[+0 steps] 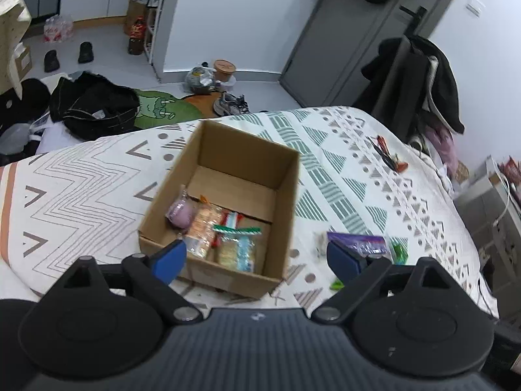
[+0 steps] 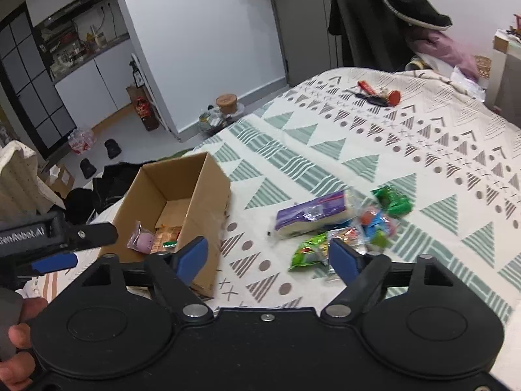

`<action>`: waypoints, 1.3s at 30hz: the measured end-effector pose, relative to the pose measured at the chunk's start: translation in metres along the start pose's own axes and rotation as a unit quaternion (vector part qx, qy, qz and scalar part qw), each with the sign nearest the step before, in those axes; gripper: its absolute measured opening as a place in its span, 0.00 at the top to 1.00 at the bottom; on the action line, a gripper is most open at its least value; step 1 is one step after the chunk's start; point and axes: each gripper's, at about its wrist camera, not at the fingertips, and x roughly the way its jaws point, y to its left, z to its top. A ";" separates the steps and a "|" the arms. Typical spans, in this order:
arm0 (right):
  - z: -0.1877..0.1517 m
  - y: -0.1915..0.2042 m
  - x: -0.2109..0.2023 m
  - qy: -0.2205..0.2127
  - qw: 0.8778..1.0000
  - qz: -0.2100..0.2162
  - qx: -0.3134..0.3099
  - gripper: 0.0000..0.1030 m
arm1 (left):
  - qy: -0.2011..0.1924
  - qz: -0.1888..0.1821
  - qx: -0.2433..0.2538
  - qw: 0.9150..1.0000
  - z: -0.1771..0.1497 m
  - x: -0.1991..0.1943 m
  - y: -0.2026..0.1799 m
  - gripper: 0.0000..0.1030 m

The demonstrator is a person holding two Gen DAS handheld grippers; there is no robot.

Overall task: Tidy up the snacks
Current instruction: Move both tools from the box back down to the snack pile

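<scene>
On bed (image 2: 374,150): snack packets (image 2: 342,228) lying loose beside box (image 2: 202,202), light, crinkly, slippery; gripping at packet middle advised. Left tool (image 1: 257,257), right tool (image 2: 268,257) gaping wide, holding nothing.

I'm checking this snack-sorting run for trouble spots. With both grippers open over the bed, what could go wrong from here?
1. The loose snack pile lies bunched, packets touching, so the right hand-held gripper may pinch two at once.
2. The cardboard box sits on soft bedding; a nudge to its wall might tip or slide it.
3. The left hand-held gripper hangs close by the box's near rim and may crowd the right one's path.
</scene>
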 end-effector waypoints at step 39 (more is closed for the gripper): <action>-0.009 -0.124 0.009 0.027 0.996 -0.004 0.080 0.43 | 0.018 -0.060 0.112 0.992 -0.050 0.048 -0.106 0.06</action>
